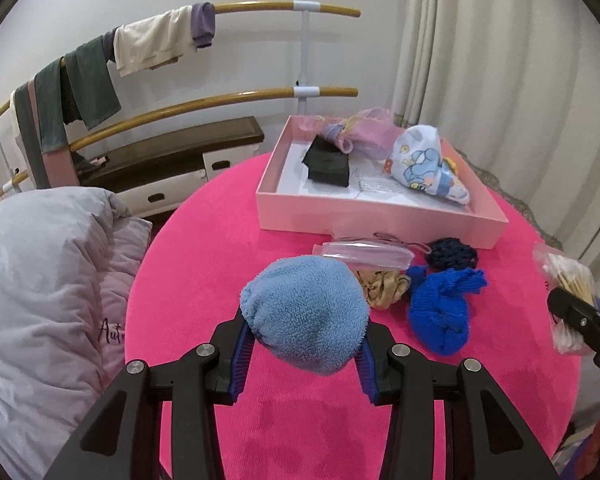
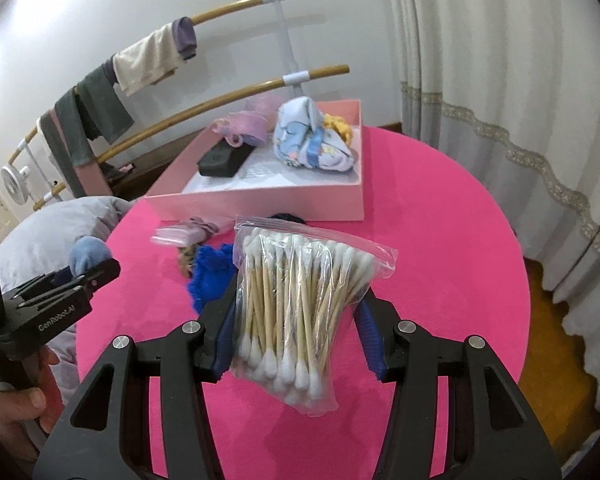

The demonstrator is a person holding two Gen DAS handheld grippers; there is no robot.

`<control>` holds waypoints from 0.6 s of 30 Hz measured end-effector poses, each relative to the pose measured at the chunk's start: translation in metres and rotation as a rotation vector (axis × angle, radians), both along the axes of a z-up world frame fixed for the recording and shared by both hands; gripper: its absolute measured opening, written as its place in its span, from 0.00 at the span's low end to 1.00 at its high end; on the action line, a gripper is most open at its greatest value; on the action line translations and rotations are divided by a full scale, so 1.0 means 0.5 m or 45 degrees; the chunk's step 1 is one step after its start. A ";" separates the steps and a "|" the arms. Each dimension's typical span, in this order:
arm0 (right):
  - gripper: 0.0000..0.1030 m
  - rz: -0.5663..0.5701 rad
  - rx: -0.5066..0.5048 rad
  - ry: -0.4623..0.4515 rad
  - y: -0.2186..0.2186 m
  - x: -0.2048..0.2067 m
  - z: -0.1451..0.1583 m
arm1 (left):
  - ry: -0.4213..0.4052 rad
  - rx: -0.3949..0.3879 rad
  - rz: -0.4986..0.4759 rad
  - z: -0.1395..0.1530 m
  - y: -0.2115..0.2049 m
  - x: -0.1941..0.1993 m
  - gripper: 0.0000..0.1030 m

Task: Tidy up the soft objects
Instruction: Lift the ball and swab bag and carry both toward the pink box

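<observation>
Here, left tool (image 1: 304,354) grips fleece bundle (image 1: 306,312); right tool (image 2: 296,330) grips swab bag (image 2: 300,312), royal-blue knit (image 1: 444,308) ahead.

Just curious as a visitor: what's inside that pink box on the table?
Inside the pink box: a black folded cloth, a sheer lilac fabric, a cartoon-print bundle and something yellow behind it. White paper lines the bottom, partly covered.

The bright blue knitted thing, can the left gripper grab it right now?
Probably not yet. The left gripper is already shut on the fluffy light blue cloth, so its jaws are full. The bright blue knit itself lies uncovered close by.
</observation>
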State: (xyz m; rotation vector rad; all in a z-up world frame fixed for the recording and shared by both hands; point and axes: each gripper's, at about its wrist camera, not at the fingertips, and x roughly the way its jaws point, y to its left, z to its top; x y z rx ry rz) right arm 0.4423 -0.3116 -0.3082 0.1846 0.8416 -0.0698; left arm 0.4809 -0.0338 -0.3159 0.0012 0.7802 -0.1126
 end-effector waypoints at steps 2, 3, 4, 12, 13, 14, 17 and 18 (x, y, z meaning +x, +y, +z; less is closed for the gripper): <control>0.47 0.011 0.004 -0.014 0.010 -0.005 0.009 | -0.011 -0.003 0.001 0.012 0.001 -0.013 0.39; 0.47 0.016 0.006 -0.021 0.014 -0.007 0.014 | -0.015 -0.003 0.002 0.016 -0.001 -0.017 0.39; 0.47 0.020 0.005 -0.026 0.018 -0.010 0.017 | -0.020 -0.005 0.004 0.021 -0.003 -0.022 0.39; 0.47 0.061 0.010 -0.075 0.045 -0.026 0.054 | -0.057 -0.016 0.015 0.056 0.003 -0.065 0.39; 0.47 0.065 0.011 -0.080 0.047 -0.027 0.057 | -0.062 -0.017 0.017 0.060 0.001 -0.068 0.39; 0.47 0.069 0.013 -0.087 0.050 -0.027 0.061 | -0.065 -0.016 0.020 0.062 -0.003 -0.069 0.39; 0.47 0.086 0.022 -0.107 0.058 -0.031 0.075 | -0.080 -0.020 0.022 0.076 -0.005 -0.080 0.39; 0.47 0.092 0.022 -0.113 0.061 -0.031 0.080 | -0.088 -0.023 0.022 0.083 -0.004 -0.085 0.39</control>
